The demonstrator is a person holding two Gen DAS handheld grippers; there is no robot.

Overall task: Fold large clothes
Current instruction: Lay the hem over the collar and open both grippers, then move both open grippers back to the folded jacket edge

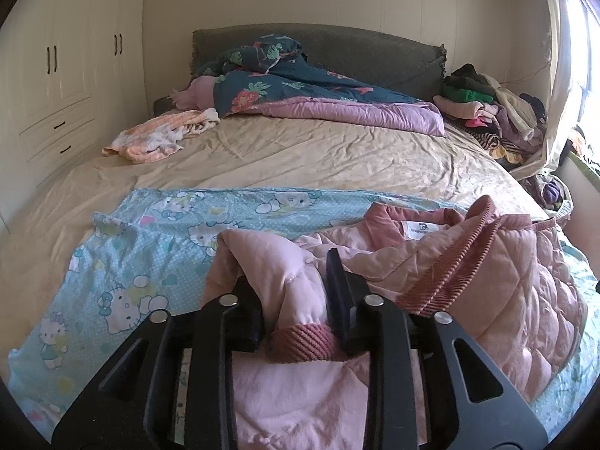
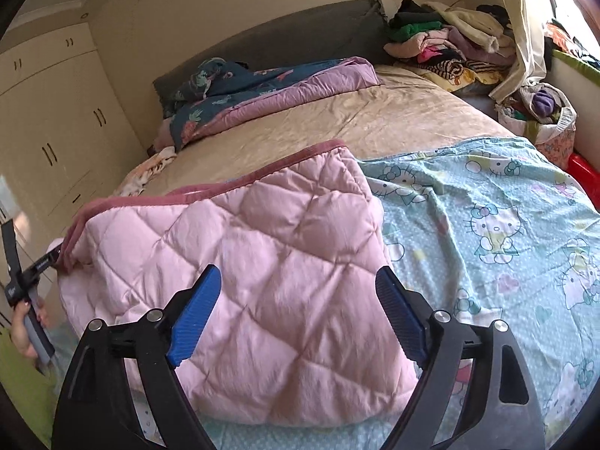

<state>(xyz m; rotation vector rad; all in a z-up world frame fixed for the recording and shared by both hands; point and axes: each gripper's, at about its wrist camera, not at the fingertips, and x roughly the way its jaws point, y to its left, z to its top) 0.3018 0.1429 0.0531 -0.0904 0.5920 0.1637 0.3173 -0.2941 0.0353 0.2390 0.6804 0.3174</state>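
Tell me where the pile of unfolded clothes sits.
In both wrist views the clothes pile lies at the bed's far right corner, beside the grey headboard and the curtain.

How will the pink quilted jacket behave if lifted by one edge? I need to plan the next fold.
The pink quilted jacket probably droops rather than holding flat, since it already slumps in soft folds. Its puffy quilting suggests lightness. The smooth shell may slip.

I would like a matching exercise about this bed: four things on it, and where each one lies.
Things:
1. jacket
2. cat-print sheet
3. quilt
4. clothes pile

Places:
A. far right corner of the bed
B. on the cat-print sheet, at the near end
C. by the headboard
D. spread over the near end of the bed

Pairs: 1-B, 2-D, 3-C, 4-A
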